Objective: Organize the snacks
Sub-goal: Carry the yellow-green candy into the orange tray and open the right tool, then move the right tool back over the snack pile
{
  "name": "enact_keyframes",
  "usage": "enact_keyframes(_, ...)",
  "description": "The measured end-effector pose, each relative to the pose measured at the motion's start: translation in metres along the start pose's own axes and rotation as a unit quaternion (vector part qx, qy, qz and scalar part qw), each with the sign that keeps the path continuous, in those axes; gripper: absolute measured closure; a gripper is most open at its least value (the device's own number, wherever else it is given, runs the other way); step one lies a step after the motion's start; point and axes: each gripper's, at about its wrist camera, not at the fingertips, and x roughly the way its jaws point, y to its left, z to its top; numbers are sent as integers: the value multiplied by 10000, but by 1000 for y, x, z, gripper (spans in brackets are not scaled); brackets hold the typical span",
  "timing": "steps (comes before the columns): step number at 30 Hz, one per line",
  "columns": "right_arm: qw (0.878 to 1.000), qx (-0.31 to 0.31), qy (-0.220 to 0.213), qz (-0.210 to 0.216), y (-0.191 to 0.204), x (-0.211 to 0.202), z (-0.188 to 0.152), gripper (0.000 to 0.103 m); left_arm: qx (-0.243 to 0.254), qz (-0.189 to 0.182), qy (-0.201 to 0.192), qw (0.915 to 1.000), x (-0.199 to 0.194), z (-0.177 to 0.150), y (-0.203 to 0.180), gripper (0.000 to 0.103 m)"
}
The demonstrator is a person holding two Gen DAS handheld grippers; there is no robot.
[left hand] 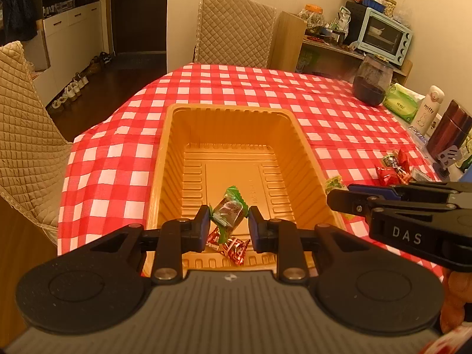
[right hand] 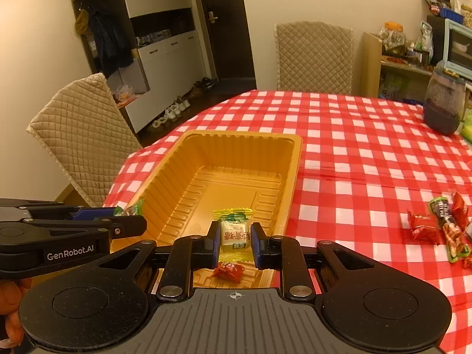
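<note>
A tray (right hand: 165, 174) sits on the table (right hand: 368, 147), with one wrapped candy (right hand: 228, 270) in its near end. A heap of snacks (right hand: 439, 227) lies on the cloth at three o'clock from the tray. A jar (right hand: 444, 104) stands at one o'clock, a chair (right hand: 314, 56) behind at twelve, another chair (right hand: 79, 135) at ten.

The table (left hand: 242, 85) is covered by a red-and-white checked cloth (right hand: 354, 153). An orange tray (left hand: 165, 159) is set on it near the front edge. A cluster of red and green sweets (right hand: 439, 224) is scattered to the tray's right. A dark jar (left hand: 373, 84), a green tissue pack (left hand: 401, 103), a white bottle (left hand: 427, 109) and a dark flask (left hand: 448, 129) are lined along the far right edge.
</note>
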Motion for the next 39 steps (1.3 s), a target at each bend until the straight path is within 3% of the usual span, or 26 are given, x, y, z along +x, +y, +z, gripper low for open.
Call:
enact_keyframes(12, 9999, 88, 99, 15, -6, 28, 5, 81, -22, 30, 77, 10000, 23, 4, 5, 73)
enact_keyframes(25, 9993, 203, 39, 304, -3, 32, 6, 80, -228, 156, 59, 9996, 7, -7, 22, 72)
enact_keyframes(36, 9972, 721, -133, -158, -33, -12, -5, 66, -279, 169, 0, 9995, -13, -15, 15, 69)
enact_keyframes(39, 9951, 917, -216, -292, -42, -34, -12, 63, -233, 132, -29, 9996, -19, -16, 6, 63)
